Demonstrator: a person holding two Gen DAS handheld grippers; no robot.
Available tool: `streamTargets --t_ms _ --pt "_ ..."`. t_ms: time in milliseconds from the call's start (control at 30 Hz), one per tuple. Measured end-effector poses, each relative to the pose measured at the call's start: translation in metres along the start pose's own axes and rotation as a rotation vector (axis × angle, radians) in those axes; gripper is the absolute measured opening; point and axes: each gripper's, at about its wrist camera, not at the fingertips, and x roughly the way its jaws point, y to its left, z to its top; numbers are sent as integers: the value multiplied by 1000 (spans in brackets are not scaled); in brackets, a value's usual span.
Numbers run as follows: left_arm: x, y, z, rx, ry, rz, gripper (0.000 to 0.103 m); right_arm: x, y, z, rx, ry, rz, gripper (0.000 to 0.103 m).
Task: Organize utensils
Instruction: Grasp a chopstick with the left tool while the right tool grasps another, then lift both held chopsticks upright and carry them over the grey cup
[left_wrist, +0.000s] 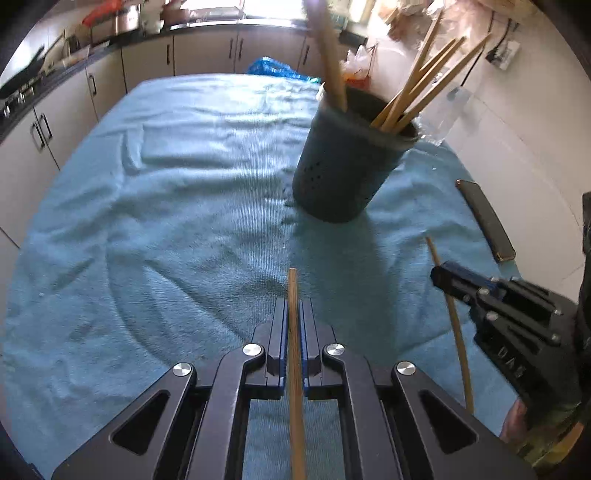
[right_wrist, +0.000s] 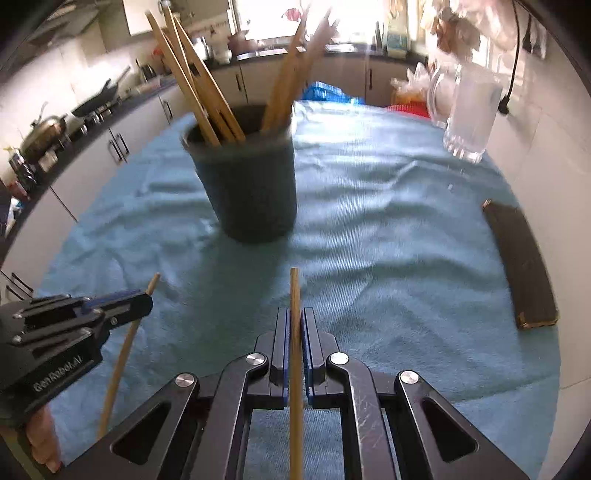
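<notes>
A dark perforated utensil holder (left_wrist: 343, 162) stands on the blue towel (left_wrist: 166, 184) and holds several wooden chopsticks (left_wrist: 424, 88); it also shows in the right wrist view (right_wrist: 251, 192). My left gripper (left_wrist: 293, 306) is shut on a wooden chopstick (left_wrist: 293, 288) that points toward the holder. My right gripper (right_wrist: 294, 314) is shut on another wooden chopstick (right_wrist: 294, 291). Each gripper shows in the other's view, the right gripper (left_wrist: 443, 277) at the right and the left gripper (right_wrist: 144, 299) at the left, both short of the holder.
A dark flat case (right_wrist: 521, 258) lies at the towel's right edge, also in the left wrist view (left_wrist: 484, 221). A clear glass jug (right_wrist: 469, 114) stands at the back right by the wall. Kitchen cabinets (left_wrist: 147, 62) and a counter with cookware run along the left and back.
</notes>
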Motion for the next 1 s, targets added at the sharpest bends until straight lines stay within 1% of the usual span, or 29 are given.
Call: streamTargets --t_ms 233,400,500,767,1000 --pt "-36 -11 -9 37 -70 21 5 -52 7 1 20 -122 23 7" --pt "-64 -22 -14 66 -135 34 5 -85 11 -3 25 -189 34 7" --pt "-77 -27 -17 81 -171 45 5 -102 12 -6 22 -219 38 7" --pt "-108 -35 -31 96 -222 43 5 -141 20 -21 0 -295 32 7" --pt "-138 -41 -42 116 -288 44 5 -170 20 -34 16 -352 50 7"
